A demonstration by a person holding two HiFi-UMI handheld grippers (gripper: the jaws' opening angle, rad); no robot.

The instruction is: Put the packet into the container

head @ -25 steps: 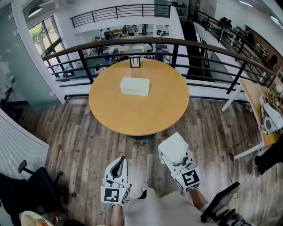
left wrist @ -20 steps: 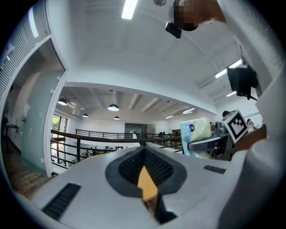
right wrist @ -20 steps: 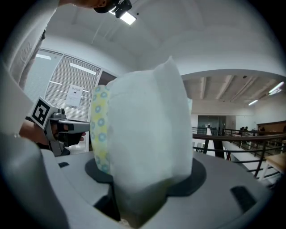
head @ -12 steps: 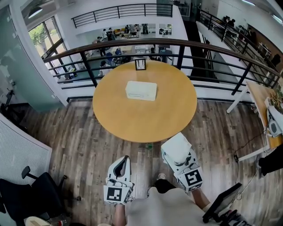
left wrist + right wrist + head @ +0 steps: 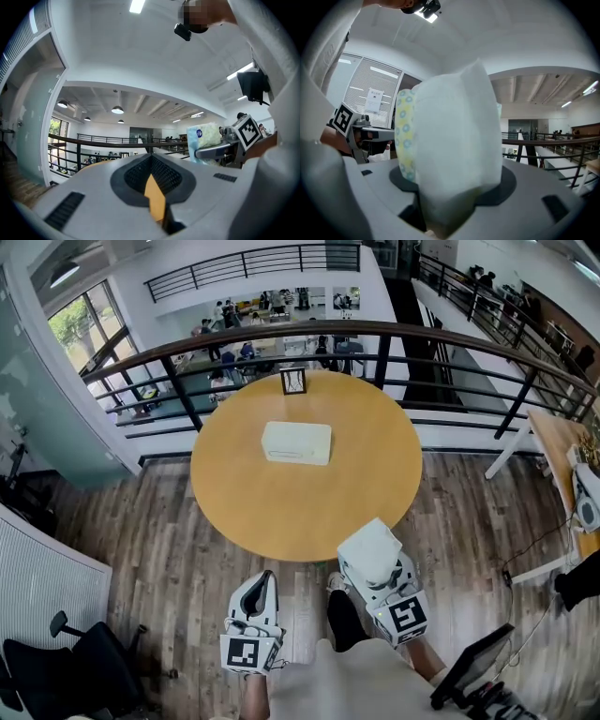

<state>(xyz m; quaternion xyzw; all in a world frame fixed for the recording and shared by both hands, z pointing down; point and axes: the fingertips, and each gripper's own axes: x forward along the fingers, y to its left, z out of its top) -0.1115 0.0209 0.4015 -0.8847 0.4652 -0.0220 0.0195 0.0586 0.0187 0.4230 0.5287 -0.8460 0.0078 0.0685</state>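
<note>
A white box-shaped container (image 5: 296, 442) lies on the far half of a round wooden table (image 5: 281, 512). Both grippers hover over the floor short of the table's near edge, pointing level toward it. My right gripper (image 5: 371, 564) is shut on a soft white packet (image 5: 367, 547) with a yellow, blue-dotted side; the packet (image 5: 452, 140) fills the right gripper view. In the left gripper view the packet (image 5: 204, 137) shows at the right. My left gripper (image 5: 262, 581) is shut, with nothing between its jaws.
A small dark frame (image 5: 293, 382) stands at the table's far edge, in front of a dark railing (image 5: 375, 331) over a lower floor. An office chair (image 5: 56, 671) is at the lower left. A desk (image 5: 558, 442) stands at the right.
The table has come nearer and looks larger. Both grippers have moved toward its near edge. The packet stays held in the right gripper.
</note>
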